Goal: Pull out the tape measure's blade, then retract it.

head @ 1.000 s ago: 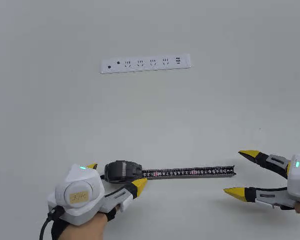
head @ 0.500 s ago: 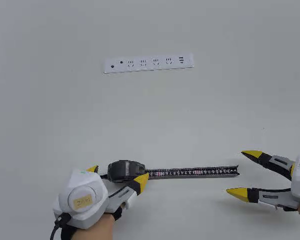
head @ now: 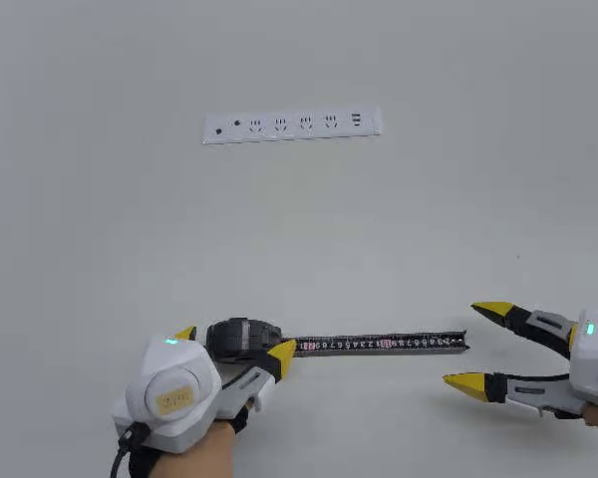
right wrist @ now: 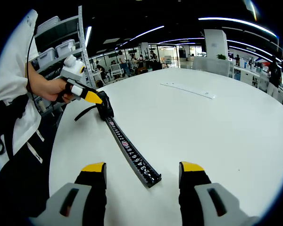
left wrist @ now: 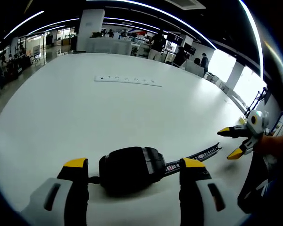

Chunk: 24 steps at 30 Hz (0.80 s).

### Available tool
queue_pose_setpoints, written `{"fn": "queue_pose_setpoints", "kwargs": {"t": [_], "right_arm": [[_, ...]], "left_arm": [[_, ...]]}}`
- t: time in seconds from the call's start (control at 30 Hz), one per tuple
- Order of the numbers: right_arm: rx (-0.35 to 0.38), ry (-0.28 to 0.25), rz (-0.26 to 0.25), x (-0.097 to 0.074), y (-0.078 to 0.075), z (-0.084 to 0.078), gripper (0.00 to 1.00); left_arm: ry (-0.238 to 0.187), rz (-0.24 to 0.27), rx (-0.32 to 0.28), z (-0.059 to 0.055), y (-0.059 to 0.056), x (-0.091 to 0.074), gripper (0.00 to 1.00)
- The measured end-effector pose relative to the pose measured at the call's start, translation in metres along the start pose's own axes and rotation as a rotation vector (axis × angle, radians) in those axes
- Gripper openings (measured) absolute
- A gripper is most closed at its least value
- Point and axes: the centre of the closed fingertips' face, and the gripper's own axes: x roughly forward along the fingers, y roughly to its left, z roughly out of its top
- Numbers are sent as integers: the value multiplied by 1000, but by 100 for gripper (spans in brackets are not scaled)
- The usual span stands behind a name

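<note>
The head view is looking down on the table (head: 429,219). Both gripper views are skimming it low (facing each other), sharing the tape blade (left wrist: 198,155).

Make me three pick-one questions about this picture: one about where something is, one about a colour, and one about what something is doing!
1. Where is the long white plastic power strip?
A. hanging on a wall
B. farther back on the pale table, beyond the black tape measure
C. inside a drawer

2. What colour are the four tool tips?
A. yellow
B. red
C. green

3. The black metal blade lies pulled out. The right tool by its end is:
A. shut on it
B. shut on nothing
C. open

Answers: B, the strip lies apart, beyond the tape; A, every tip is yellow; C, its jaws stand wide and the blade end touches neither.
</note>
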Motion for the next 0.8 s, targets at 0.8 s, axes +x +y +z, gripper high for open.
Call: {"fn": "queue_pose_setpoints", "kwargs": {"t": [0.8], "right_arm": [[-37,39,61,8,-10,-24,50]], "left_arm": [[48,33,-34,-12,8,6,68]]}}
